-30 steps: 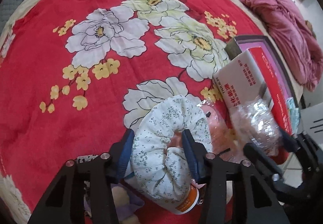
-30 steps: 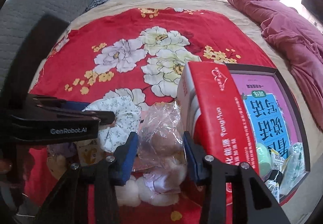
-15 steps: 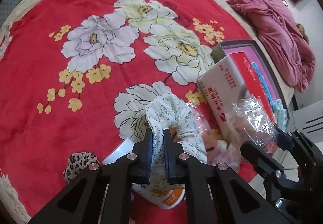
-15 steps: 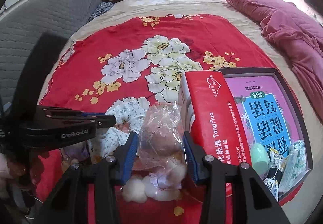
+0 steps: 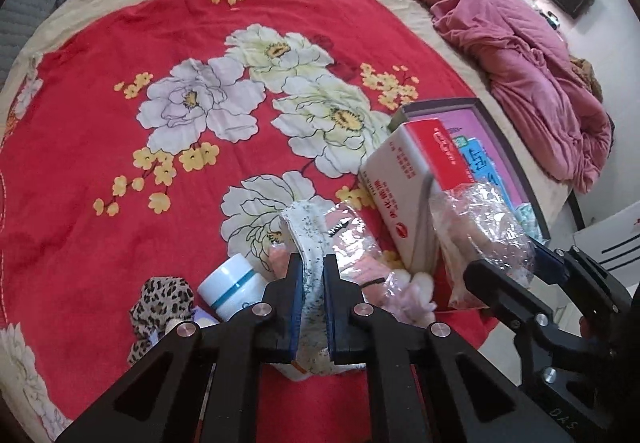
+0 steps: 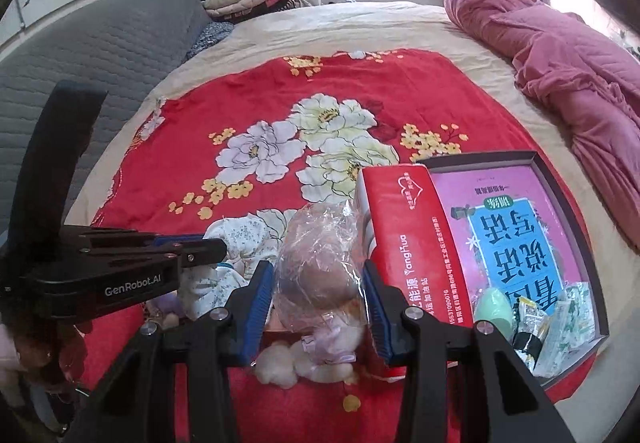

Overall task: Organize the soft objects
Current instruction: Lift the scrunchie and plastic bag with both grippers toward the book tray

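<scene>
My left gripper (image 5: 311, 267) is shut on a white floral scrunchie (image 5: 306, 239), lifted a little above the red flowered blanket (image 5: 120, 123). It also shows from the side in the right wrist view (image 6: 216, 247). My right gripper (image 6: 318, 275) is shut on a clear plastic bag with a brownish soft thing inside (image 6: 320, 267), next to a red and white box (image 6: 412, 255). The bag also shows in the left wrist view (image 5: 480, 231). White and pink fluffy items (image 6: 304, 359) lie below the bag.
A white jar (image 5: 232, 285) and a leopard-print piece (image 5: 158, 303) lie at the near left. A dark tray with a purple book and small packets (image 6: 560, 227) sits to the right. A pink quilt (image 5: 520, 55) is heaped at the far right.
My left gripper closed on the scrunchie and lifted it, uncovering the white jar. My right gripper keeps its hold on the plastic bag and has risen a little.
</scene>
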The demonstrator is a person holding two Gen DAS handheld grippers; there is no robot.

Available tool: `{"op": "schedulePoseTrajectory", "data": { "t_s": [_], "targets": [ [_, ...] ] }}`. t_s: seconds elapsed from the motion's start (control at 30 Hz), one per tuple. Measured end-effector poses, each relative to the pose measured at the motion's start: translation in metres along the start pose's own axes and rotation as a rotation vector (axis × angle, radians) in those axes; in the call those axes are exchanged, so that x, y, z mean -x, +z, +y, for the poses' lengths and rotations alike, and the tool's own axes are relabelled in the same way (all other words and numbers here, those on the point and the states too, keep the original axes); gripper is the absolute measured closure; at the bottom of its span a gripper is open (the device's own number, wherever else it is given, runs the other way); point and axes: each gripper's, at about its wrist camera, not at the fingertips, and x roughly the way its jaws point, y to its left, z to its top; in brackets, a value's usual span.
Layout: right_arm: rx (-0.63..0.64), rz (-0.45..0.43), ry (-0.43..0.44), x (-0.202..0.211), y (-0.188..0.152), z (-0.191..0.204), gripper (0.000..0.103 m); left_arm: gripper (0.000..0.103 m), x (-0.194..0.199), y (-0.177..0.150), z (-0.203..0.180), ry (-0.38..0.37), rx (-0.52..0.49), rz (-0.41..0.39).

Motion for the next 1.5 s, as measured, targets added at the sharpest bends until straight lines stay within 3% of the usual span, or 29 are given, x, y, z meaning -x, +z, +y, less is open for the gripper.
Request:
{"op": "schedulePoseTrajectory", "data": {
  "t_s": [0.4, 0.63, 0.67, 0.7, 0.73, 0.8, 0.9, 1.0, 1.1, 1.23, 1.47, 1.5],
  "targets": [
    [0.01, -0.045, 0.016, 0.029, 0.001, 0.005, 0.059, 0.095, 0.035, -0.017, -0.018, 0.031, -0.031, -0.045],
    [-0.005, -0.043, 0.025, 0.033, -0.004, 0.001, 0.059, 0.094, 0.021, -0.024, -0.006, 0.022, 0.022, -0.033],
    [-0.006, -0.041, 0.025, 0.033, -0.005, 0.0, 0.059, 0.091, 0.019, -0.026, -0.003, 0.011, 0.043, -0.03],
    [-0.006, -0.039, 0.027, 0.031, -0.004, 0.0, 0.059, 0.08, 0.016, -0.026, 0.001, -0.006, 0.063, -0.022],
    [-0.007, -0.038, 0.027, 0.031, -0.004, 0.0, 0.059, 0.06, 0.013, -0.026, 0.003, -0.015, 0.082, -0.024],
    [-0.012, -0.041, 0.031, 0.031, -0.005, -0.003, 0.059, 0.038, 0.006, -0.023, 0.002, -0.03, 0.092, -0.018],
    [-0.024, -0.044, 0.033, 0.032, -0.004, -0.009, 0.059, 0.038, -0.003, -0.016, -0.004, -0.046, 0.082, -0.031],
    [-0.04, -0.045, 0.031, 0.033, -0.002, -0.019, 0.059, 0.037, -0.019, -0.008, -0.016, -0.016, 0.048, 0.004],
    [-0.059, -0.051, 0.032, 0.036, 0.0, -0.03, 0.059, 0.036, -0.038, -0.001, -0.024, 0.048, 0.025, 0.043],
    [-0.085, -0.052, 0.026, 0.035, 0.002, -0.045, 0.059, 0.026, -0.057, 0.004, -0.025, 0.121, 0.003, 0.07],
    [-0.108, -0.044, 0.032, 0.029, 0.003, -0.055, 0.059, 0.026, -0.086, 0.004, -0.016, 0.12, 0.056, 0.124],
    [-0.112, -0.041, 0.036, 0.028, 0.003, -0.056, 0.059, 0.03, -0.088, 0.003, -0.014, 0.111, 0.067, 0.134]
  ]
}}
